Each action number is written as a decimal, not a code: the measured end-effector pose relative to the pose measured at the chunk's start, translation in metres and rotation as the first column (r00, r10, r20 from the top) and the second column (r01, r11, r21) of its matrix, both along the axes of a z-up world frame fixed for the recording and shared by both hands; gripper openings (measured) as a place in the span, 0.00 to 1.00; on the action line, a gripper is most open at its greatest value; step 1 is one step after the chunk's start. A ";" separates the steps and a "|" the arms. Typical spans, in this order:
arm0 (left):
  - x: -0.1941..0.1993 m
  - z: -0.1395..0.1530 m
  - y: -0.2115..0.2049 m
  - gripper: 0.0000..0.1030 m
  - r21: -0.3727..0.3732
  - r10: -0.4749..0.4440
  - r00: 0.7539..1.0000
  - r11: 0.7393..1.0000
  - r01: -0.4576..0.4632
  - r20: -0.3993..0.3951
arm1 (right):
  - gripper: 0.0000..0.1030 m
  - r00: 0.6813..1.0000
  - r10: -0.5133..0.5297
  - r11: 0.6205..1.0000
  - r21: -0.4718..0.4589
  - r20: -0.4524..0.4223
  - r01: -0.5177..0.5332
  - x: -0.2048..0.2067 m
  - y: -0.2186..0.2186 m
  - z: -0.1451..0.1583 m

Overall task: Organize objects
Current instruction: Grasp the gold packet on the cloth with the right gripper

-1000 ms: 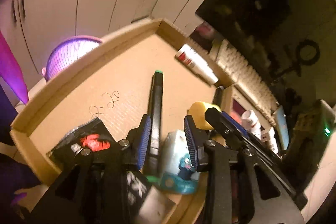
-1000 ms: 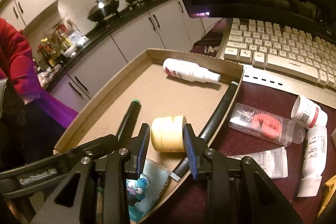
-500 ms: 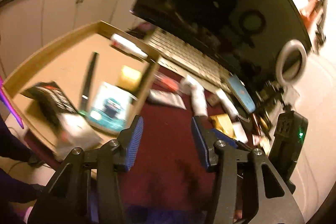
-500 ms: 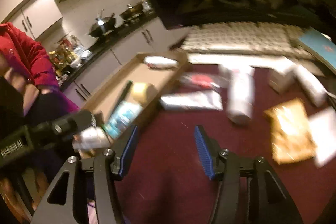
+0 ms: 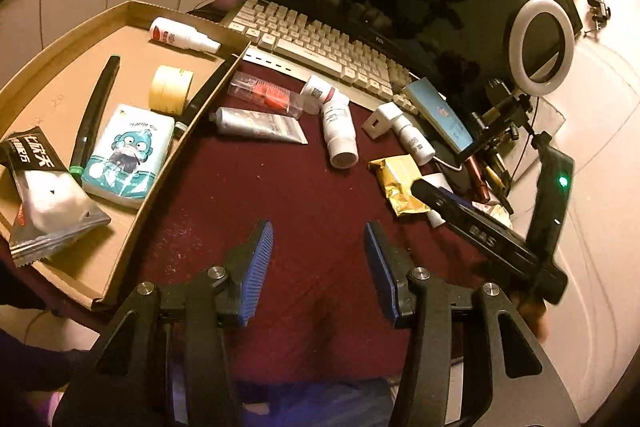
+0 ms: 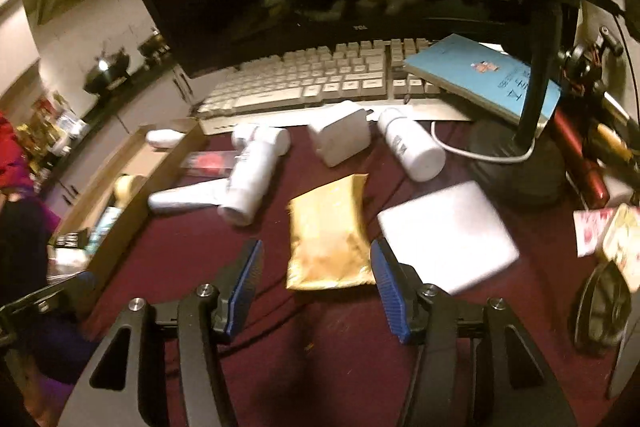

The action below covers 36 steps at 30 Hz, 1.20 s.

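Grippers both stand wide open and empty over the dark red worktop. Just ahead of the right gripper, between its fingers, lies a gold packet, slightly blurred. Ahead-left of the left gripper, a cardboard tray holds tape, a tissue pack and a marker.

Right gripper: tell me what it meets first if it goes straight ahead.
The right gripper is open and empty; straight ahead lies the gold packet on the dark red tabletop. Depth is uncertain.
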<state>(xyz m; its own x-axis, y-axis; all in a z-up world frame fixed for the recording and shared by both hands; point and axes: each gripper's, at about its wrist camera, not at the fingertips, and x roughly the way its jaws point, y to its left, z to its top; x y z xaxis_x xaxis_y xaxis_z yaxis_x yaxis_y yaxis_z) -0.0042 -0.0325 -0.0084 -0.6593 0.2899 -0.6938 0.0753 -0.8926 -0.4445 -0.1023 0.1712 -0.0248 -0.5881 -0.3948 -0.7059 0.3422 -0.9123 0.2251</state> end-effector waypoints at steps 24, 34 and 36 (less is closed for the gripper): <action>-0.072 -0.012 0.025 0.46 -0.071 -0.073 0.991 0.994 0.081 0.110 | 0.44 0.996 0.046 0.999 0.001 0.072 -0.046 0.022 -0.005 -0.021; -0.143 -0.020 0.042 0.46 -0.101 -0.049 0.986 0.993 0.065 0.159 | 0.44 0.999 0.018 0.999 0.026 0.040 -0.019 0.029 0.000 -0.024; -0.155 -0.021 0.049 0.46 -0.144 -0.046 0.985 0.987 0.070 0.165 | 0.44 0.999 0.019 1.000 0.024 0.043 -0.020 0.029 0.001 -0.024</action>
<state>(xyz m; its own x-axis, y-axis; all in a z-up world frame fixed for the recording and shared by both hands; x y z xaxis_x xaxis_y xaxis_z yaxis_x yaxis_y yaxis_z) -0.1593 0.0168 -0.0296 -0.5213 0.2103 -0.8271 0.0811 -0.9526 -0.2933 -0.0731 0.1718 -0.0491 -0.5498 -0.3887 -0.7394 0.3508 -0.9107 0.2179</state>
